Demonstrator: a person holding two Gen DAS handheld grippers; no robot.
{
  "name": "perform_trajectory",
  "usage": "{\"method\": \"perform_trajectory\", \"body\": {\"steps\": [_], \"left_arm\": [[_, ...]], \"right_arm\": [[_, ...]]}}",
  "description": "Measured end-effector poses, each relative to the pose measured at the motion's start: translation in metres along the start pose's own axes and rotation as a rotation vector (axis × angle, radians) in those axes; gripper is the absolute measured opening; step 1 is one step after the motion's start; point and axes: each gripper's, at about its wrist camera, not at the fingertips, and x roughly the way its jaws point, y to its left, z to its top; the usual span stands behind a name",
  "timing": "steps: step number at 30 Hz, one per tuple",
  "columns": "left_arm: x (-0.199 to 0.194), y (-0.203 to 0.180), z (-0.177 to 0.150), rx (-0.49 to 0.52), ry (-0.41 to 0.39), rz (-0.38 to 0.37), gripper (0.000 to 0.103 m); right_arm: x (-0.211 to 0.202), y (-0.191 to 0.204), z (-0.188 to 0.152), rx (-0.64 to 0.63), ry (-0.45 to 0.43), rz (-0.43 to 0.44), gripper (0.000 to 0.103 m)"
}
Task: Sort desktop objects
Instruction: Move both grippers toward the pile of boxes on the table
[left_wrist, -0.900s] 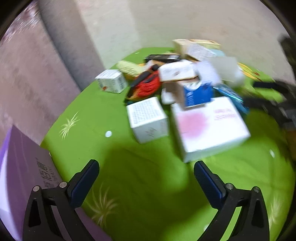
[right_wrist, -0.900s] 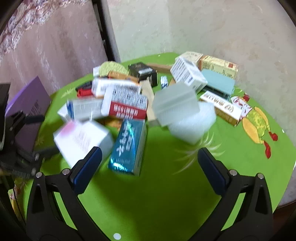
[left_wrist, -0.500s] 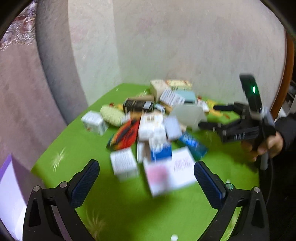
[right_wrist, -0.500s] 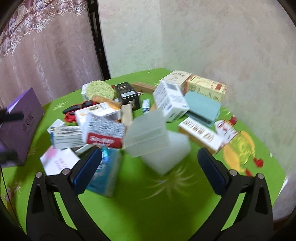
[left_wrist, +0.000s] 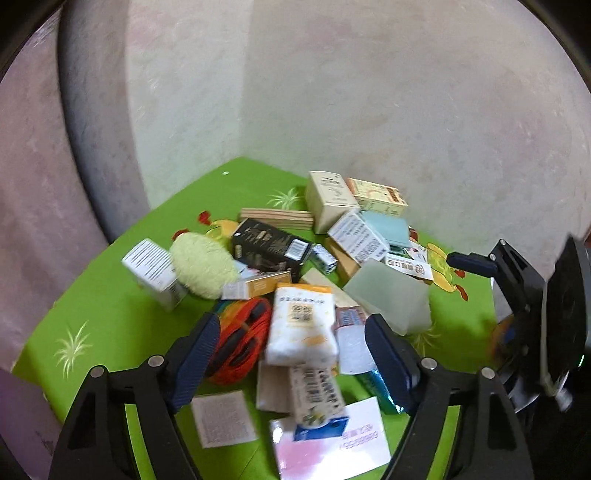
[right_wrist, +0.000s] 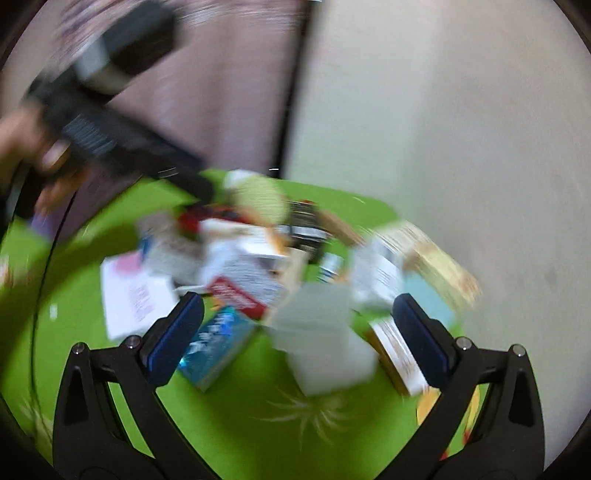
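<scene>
A heap of small boxes and packs covers the green table. My left gripper hovers over the heap's near side with its jaws partly open. A white tissue pack lies in the gap between the pads, touching neither. An orange cord coil lies beside the left pad and a blue-white carton lies below the gap. My right gripper stands wide open over a frosted plastic box and a teal pack, holding nothing. The right wrist view is blurred.
A yellow-green pad, a black box and a pink-white box lie in the heap. A finger of the right gripper juts in from the right. A hand holds the left gripper at upper left. Walls close the far side.
The left wrist view has swung in over the heap and its jaws stand narrower than before. The right wrist view has swung and blurred, and the hand with the left gripper now shows at upper left.
</scene>
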Motion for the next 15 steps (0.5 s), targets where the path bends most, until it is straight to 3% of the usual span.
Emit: {"method": "perform_trajectory", "body": {"steps": [4,7,15], "left_arm": [[-0.005,0.009,-0.001,-0.02,0.0,0.014,0.081],[-0.007,0.013,-0.001,-0.021,0.005,0.024,0.081],[-0.003,0.009,-0.004,-0.004,0.033,0.032,0.081]], "right_arm": [[0.017,0.02,0.004,-0.163,-0.004,-0.042,0.096],[0.034,0.025,0.003,-0.232,0.04,0.027,0.087],[0.063,0.033,-0.001,-0.317,0.097,0.041,0.087]]}}
